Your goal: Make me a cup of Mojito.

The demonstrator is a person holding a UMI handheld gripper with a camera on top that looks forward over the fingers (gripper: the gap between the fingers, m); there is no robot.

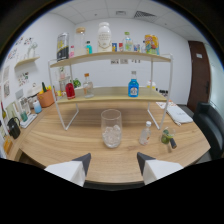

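Several things concern us, listed from largest to smallest.
Wooden table (60, 142): we see it carrying everything; the work surface ahead of the fingers is flat and bare wood.
Two-tier rack (112, 56): it stands at the back of the table with bottles and jars on both shelves; we judge the mixers must come from here, each a rigid container to be taken round the body.
Glass tumbler (111, 128): it stands upright on the table just ahead of the fingers, in front of the rack, with what looks like ice in the bottom. We judge it rigid, smooth, probably slippery and breakable, heavier at the base; we would take it low on the wall, squarely, with modest squeeze.
Gripper (113, 165): its fingers stand wide apart, holding nothing, with the tumbler beyond them.
Small clear bottle (145, 133): upright just beside the tumbler; we judge it light and easily toppled, best held at mid-body.
Blue-liquid bottle (133, 86): on the lower shelf, well apart from the tumbler.
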